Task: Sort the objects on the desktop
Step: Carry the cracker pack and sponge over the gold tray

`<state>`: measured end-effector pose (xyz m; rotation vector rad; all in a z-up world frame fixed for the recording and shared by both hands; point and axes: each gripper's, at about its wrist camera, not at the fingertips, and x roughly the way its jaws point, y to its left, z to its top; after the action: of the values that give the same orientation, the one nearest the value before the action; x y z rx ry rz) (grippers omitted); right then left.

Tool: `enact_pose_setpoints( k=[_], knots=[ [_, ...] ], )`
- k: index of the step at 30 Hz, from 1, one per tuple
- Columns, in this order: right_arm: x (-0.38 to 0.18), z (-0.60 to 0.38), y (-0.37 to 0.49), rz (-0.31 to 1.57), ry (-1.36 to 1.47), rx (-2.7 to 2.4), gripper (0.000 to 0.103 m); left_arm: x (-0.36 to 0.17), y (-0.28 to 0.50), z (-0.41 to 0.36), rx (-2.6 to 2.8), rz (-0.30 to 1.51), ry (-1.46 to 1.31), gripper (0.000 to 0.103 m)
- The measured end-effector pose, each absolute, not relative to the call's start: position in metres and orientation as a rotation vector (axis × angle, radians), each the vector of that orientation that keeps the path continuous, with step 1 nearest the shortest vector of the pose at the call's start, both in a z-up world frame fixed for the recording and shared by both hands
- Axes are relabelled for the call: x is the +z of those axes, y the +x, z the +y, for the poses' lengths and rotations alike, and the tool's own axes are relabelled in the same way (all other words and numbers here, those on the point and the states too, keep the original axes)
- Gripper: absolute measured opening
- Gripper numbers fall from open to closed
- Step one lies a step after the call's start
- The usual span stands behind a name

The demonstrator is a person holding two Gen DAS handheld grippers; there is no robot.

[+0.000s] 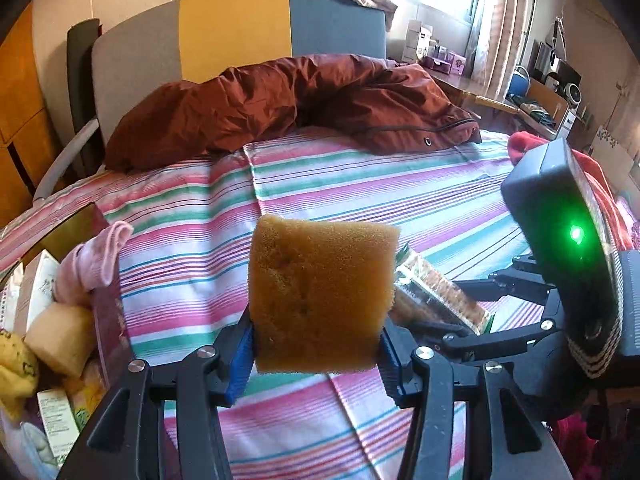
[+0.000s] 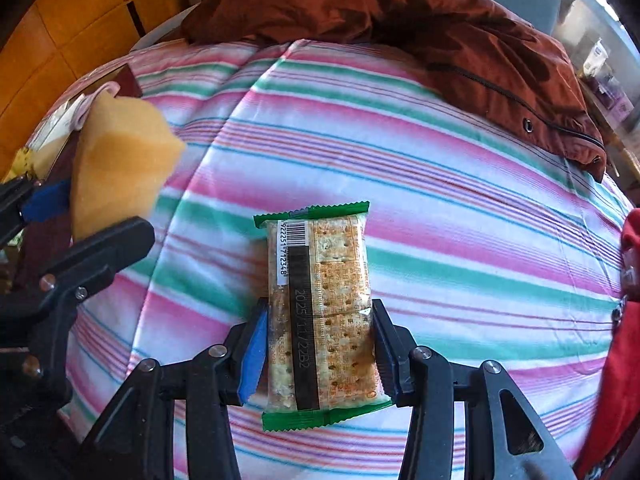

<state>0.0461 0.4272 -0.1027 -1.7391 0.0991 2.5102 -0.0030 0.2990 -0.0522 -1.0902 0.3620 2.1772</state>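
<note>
My left gripper [image 1: 316, 344] is shut on a yellow-brown sponge [image 1: 320, 296] and holds it above the striped bedsheet [image 1: 360, 184]. The sponge also shows at the left of the right wrist view [image 2: 120, 168]. My right gripper [image 2: 318, 344] is shut on a cracker packet [image 2: 320, 312] with green ends, held above the sheet. The packet and the right gripper body show at the right of the left wrist view [image 1: 436, 296], just behind the sponge.
A dark red box [image 1: 108, 312] at the left holds a pink sock [image 1: 96, 264], another sponge [image 1: 60, 340], cartons and a yellow cloth. A rust-brown jacket [image 1: 288, 108] lies across the far side. Red cloth [image 2: 624, 320] lies at the right.
</note>
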Motion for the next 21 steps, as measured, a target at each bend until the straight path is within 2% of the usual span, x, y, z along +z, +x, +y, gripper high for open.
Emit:
enact_pose_setpoints(
  k=[21],
  knots=[
    [-0.094,0.386,0.083,0.083,-1.783,2.526,0.048,-0.024,0.019,0.251,2.232,0.287,-0.994,0.053]
  ],
)
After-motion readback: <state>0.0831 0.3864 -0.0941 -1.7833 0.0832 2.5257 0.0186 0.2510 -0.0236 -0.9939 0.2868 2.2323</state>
